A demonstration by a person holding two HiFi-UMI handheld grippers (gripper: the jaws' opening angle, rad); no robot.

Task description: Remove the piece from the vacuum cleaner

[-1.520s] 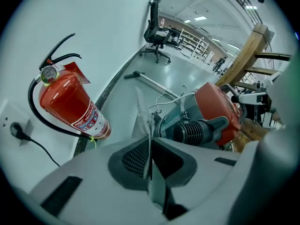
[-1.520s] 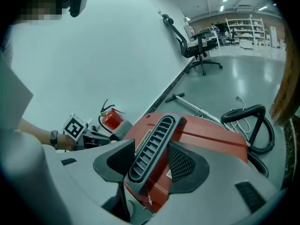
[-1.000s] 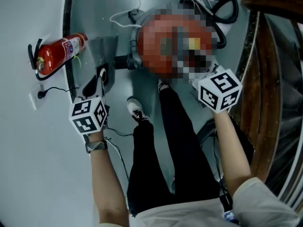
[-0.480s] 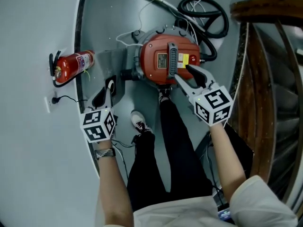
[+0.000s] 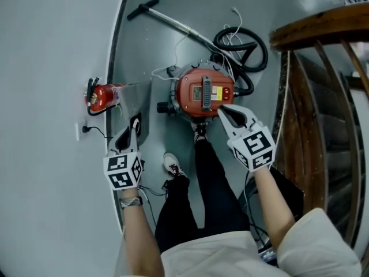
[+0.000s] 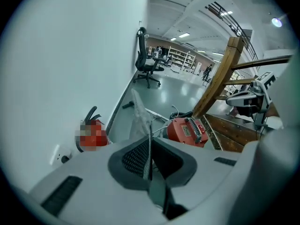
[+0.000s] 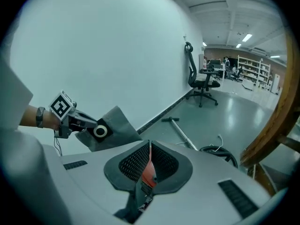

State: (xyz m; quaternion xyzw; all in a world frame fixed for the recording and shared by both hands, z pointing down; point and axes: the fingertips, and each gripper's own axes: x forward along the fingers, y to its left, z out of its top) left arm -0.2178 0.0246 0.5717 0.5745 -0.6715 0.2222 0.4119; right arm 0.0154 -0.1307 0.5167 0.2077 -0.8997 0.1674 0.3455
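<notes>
The person stood over a red vacuum (image 5: 203, 94) on the grey floor (image 5: 173, 56), with a gripper in each hand.

The left gripper (image 5: 130, 130) had its fingers pressed together on a thin grey bag (image 5: 137, 100). In the left gripper view the edge of the bag stood up from between the two dark pads. The right gripper view showed the same grip from the side: the fingers pinched the bag at its dark collar, just beside a white ring (image 7: 100, 131) set in that collar, and the rest of the bag fanned out past the fingertips.

The bag was out of the vacuum. In the head view it hung to the left of the vacuum, between it and a red extinguisher (image 5: 104, 96) that stood against the wall (image 5: 52, 51).

The right gripper (image 5: 226, 111) hovered over the near right edge of the vacuum. Its fingers had just closed and met with nothing between them. Only the red of the vacuum showed below the pads in the right gripper view.

A black hose (image 5: 245, 45) lay coiled on the floor behind the vacuum, and a wand (image 5: 173, 22) stretched away from it toward the wall. A wooden rail (image 5: 311, 25) ran along the right side. A white shoe (image 5: 172, 164) of the person's showed on the floor near the left gripper.
</notes>
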